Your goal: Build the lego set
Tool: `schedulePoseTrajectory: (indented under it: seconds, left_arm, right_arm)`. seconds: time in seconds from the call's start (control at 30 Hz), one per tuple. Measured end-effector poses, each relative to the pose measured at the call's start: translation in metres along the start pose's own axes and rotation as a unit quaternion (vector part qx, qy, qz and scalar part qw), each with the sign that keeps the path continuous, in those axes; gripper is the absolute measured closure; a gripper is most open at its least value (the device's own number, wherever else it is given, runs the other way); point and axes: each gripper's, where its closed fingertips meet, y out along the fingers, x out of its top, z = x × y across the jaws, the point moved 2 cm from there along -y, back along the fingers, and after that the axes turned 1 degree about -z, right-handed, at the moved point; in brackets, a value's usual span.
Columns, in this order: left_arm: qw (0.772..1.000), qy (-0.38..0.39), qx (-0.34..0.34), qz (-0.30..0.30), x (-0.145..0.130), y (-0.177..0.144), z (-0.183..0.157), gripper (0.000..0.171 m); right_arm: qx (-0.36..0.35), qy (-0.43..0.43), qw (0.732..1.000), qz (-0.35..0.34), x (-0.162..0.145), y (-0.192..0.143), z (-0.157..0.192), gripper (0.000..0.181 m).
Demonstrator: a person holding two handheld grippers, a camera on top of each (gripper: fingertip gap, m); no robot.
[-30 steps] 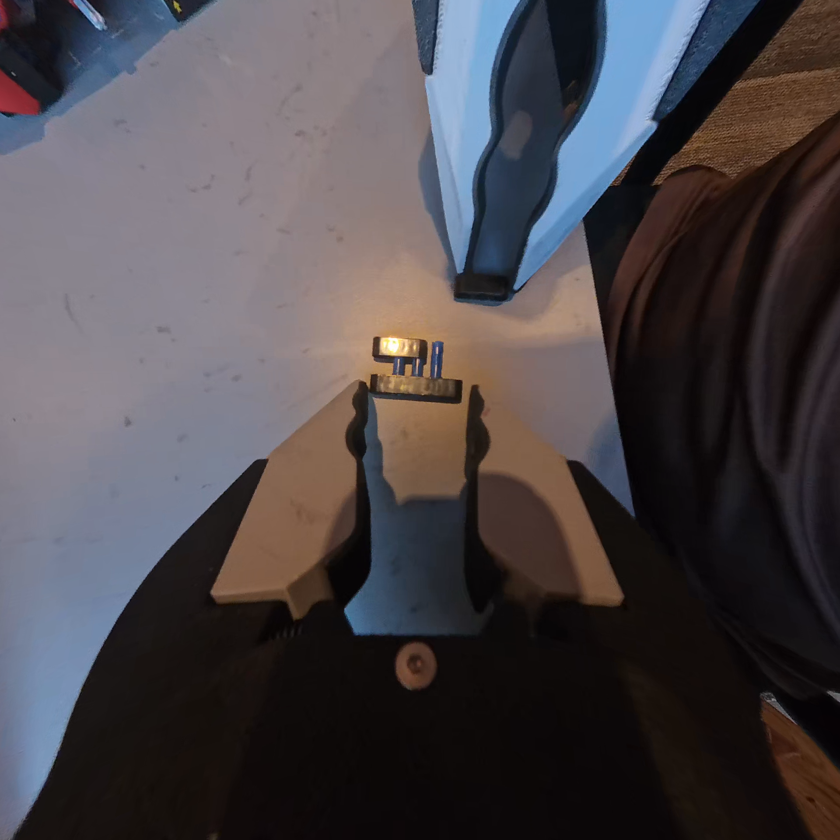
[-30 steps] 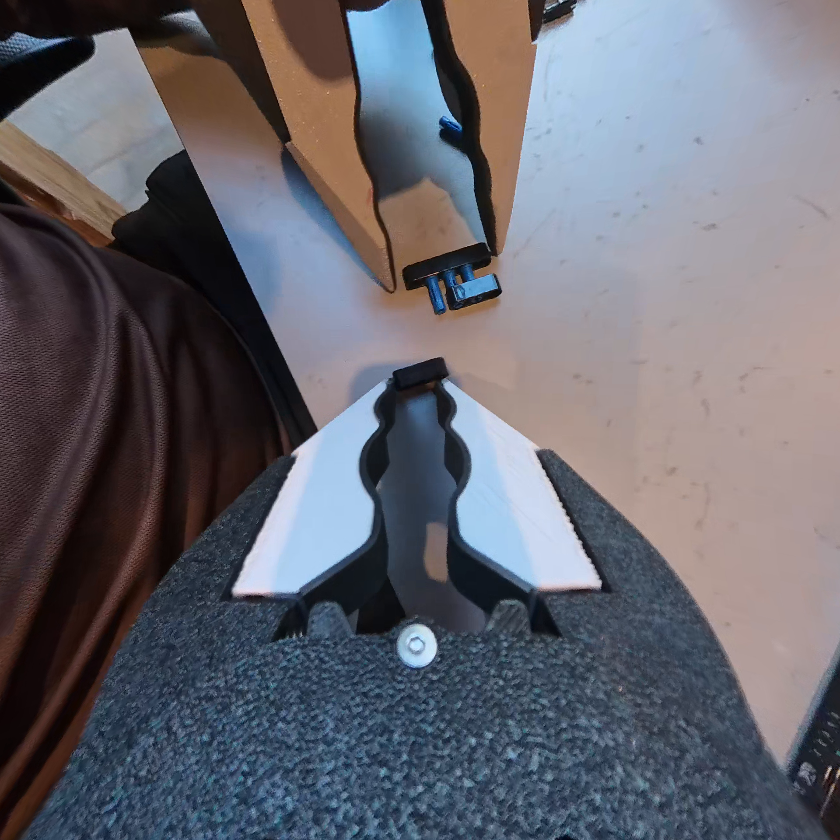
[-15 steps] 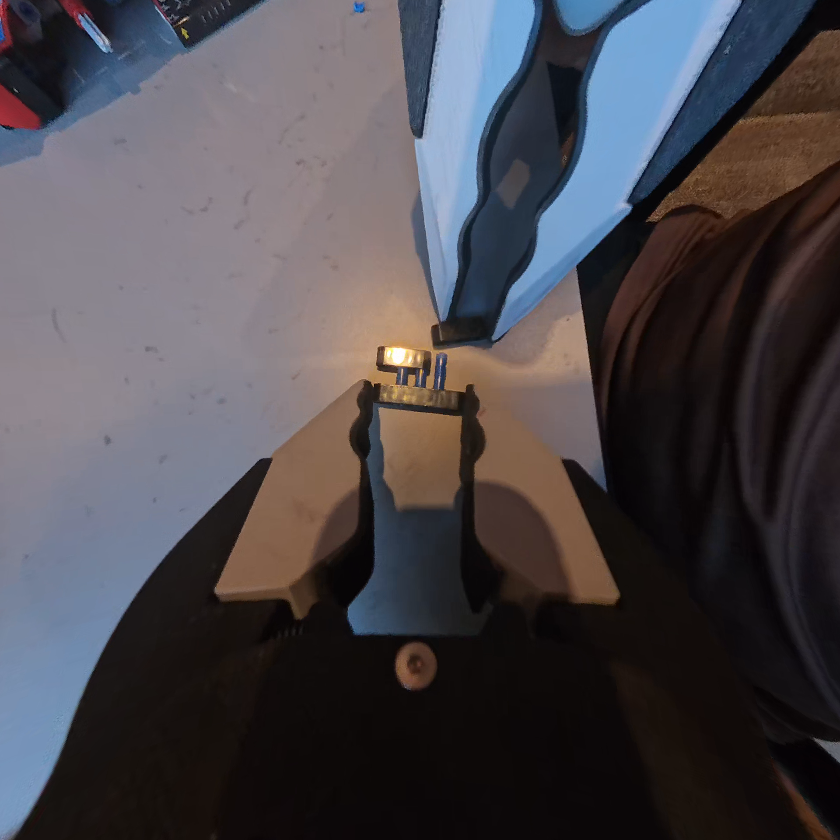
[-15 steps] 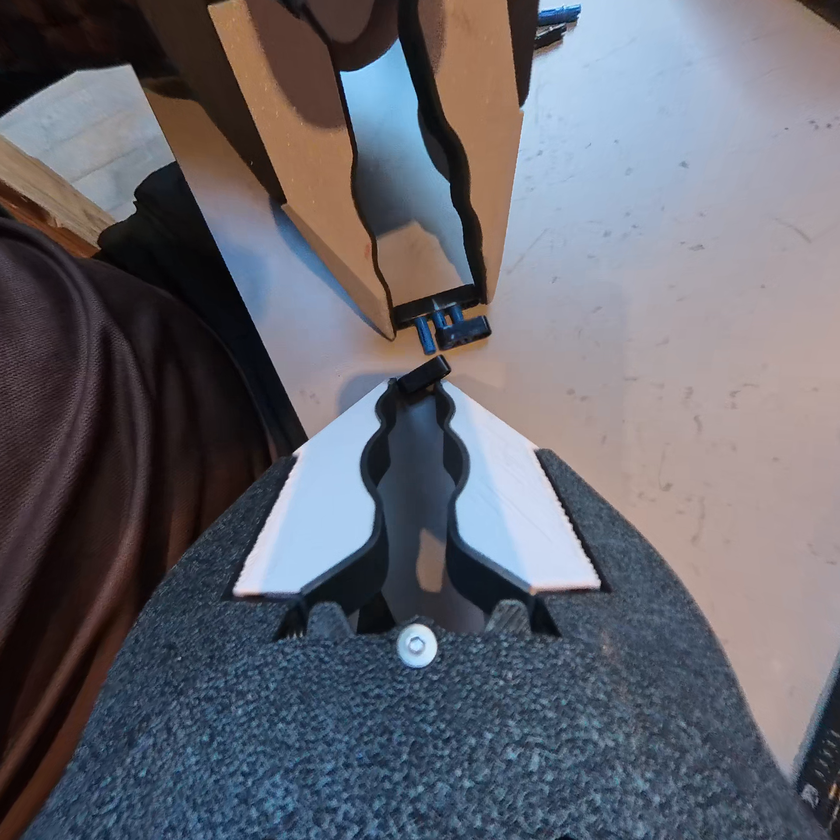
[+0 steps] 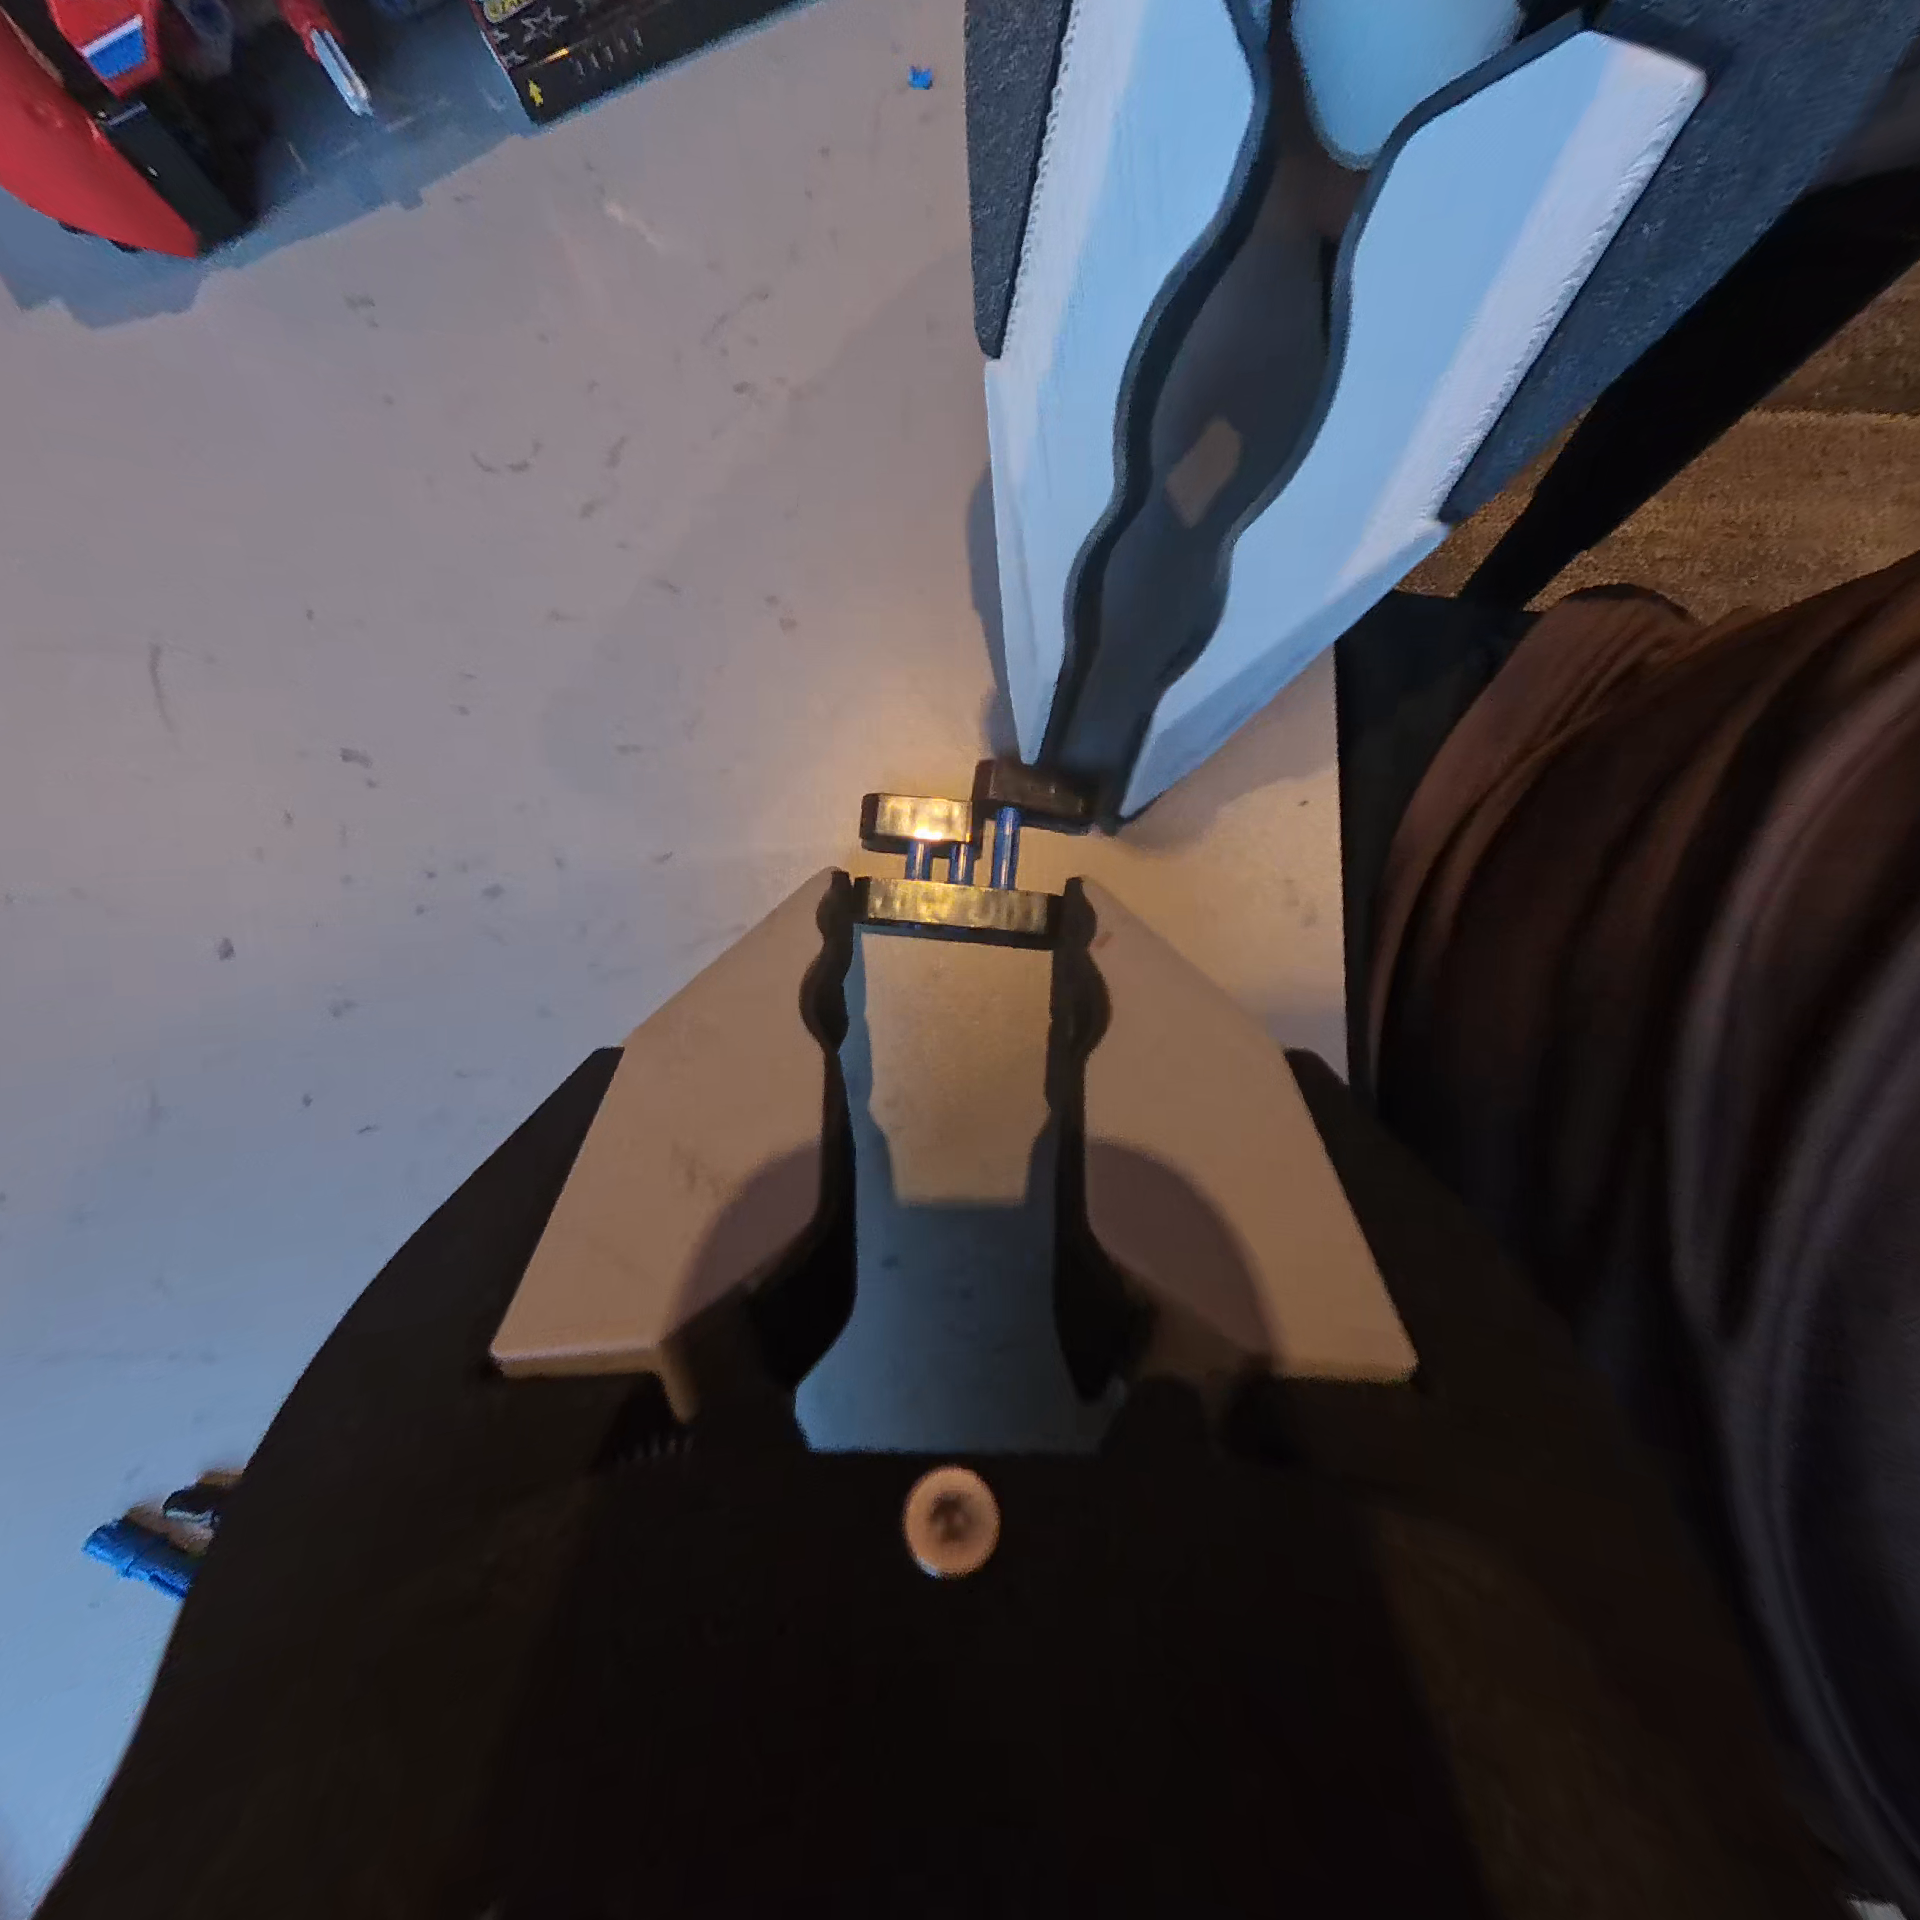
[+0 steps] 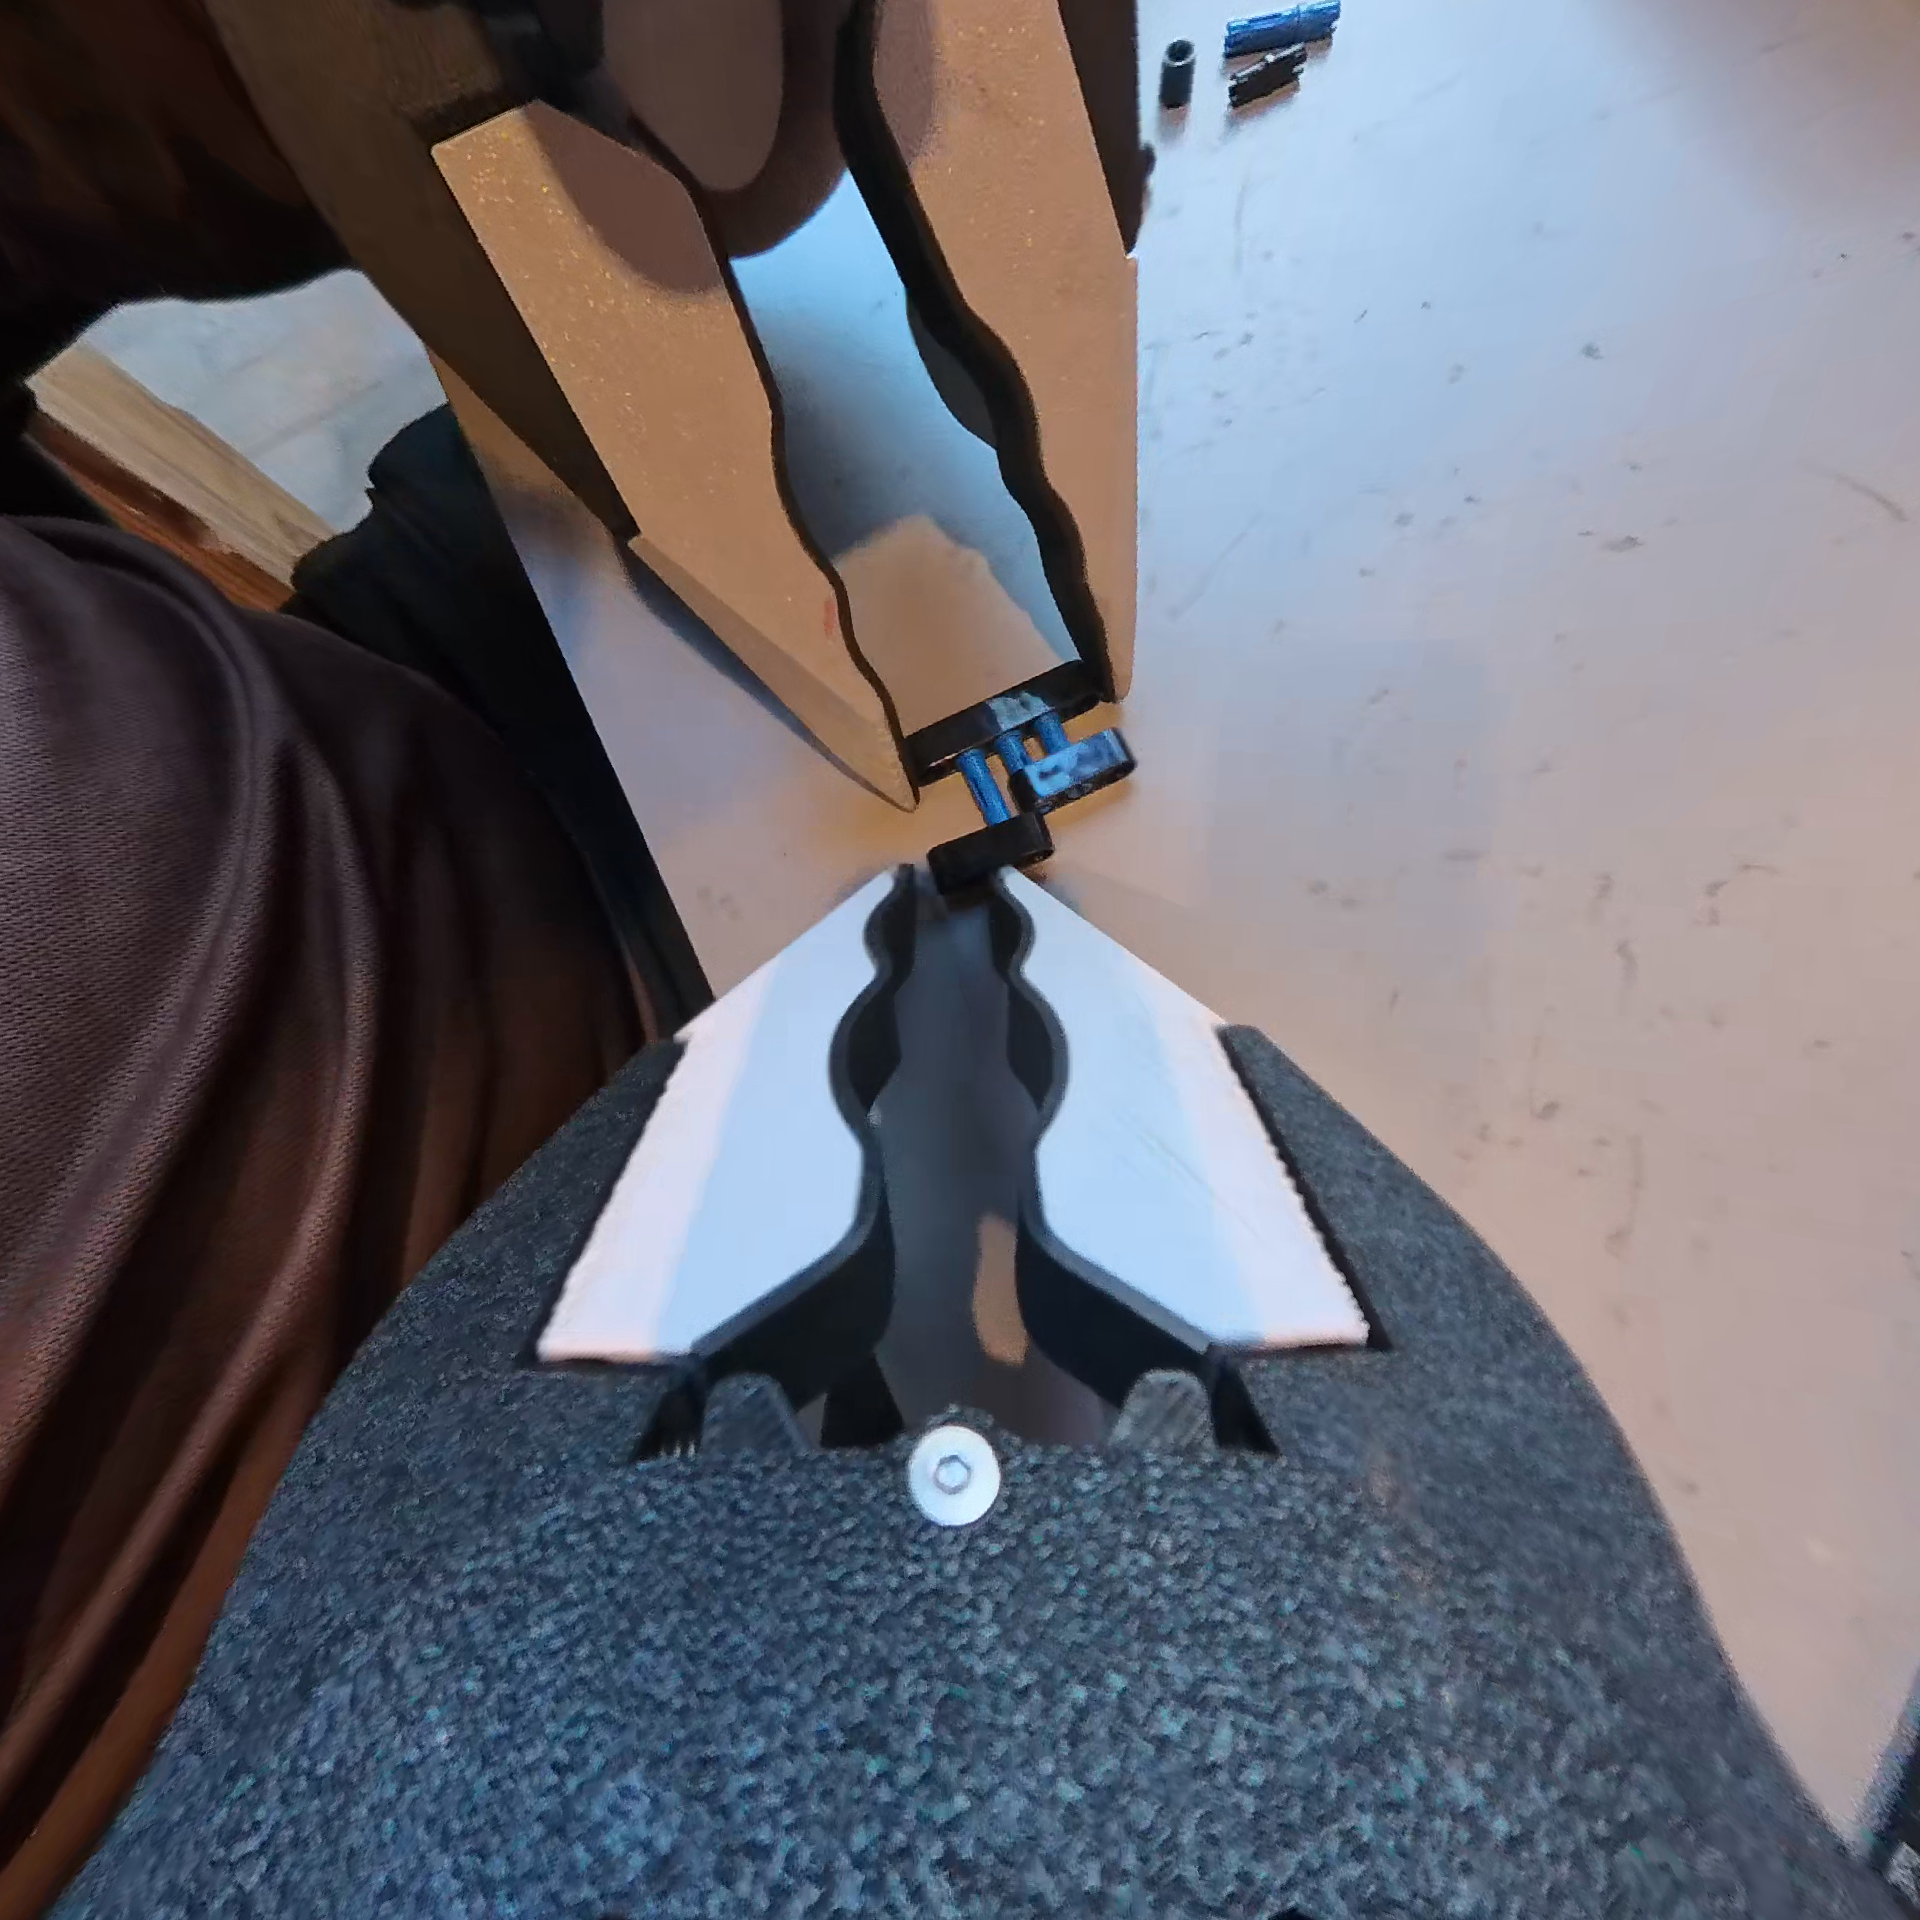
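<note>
The left claw (image 5: 956, 902), with tan fingers (image 5: 717, 1101), is clamped end to end on a long black beam (image 5: 954, 910) held crosswise at its tips. Three blue pins (image 5: 1003, 847) stand out of that beam toward the other claw; a shorter black beam (image 5: 920, 821) sits on the two pins farther from the person, and a bright warm glint lies on it. In the right wrist view the same assembly (image 6: 1013, 753) hangs at the tan tips above the pale, scuffed tabletop (image 6: 1507, 623).

The right claw (image 6: 961, 878), with white fingers (image 6: 769, 1132) lined in black, is nearly together and pinches a small black piece (image 6: 987, 850) at its very tips. That piece meets the end of the free blue pin (image 6: 979, 787); whether the pin has entered its hole is hard to say, as the joint is small and slightly blurred. From the left wrist view the small piece (image 5: 1034, 792) lies just over the pin's top, beside the shorter beam.

A person's dark brown clothing (image 6: 208, 935) fills the side of both views at the tabletop's edge. Loose blue and black pins (image 6: 1262, 52) lie well apart at the far side, and more blue pieces (image 5: 140, 1558) lie near the left claw's body. A red model (image 5: 94, 135) and a dark printed sheet (image 5: 623, 42) rest at the far edge; the printing on the sheet is too small and blurred to make out
</note>
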Motion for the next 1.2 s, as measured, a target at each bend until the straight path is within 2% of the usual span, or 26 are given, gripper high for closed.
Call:
schedulePoseTrajectory:
  seconds: [0.3,0.9,1.2]
  left_arm:
    - [1.0,-0.011,0.008,-0.015,-0.0006,-0.0003,0.0029,0.133]
    - [0.999,-0.017,0.007,-0.036,0.0005,0.0009,0.0051,0.134]
    - [0.998,-0.028,0.008,-0.054,0.0004,0.0013,0.0054,0.134]
  right_arm:
    - [0.007,0.014,1.0,0.001,-0.0018,-0.0047,-0.0064,0.16]
    - [0.016,0.018,1.0,-0.01,0.0035,0.0015,-0.0072,0.163]
    - [0.047,-0.029,0.998,-0.005,0.0037,0.0016,-0.0071,0.164]
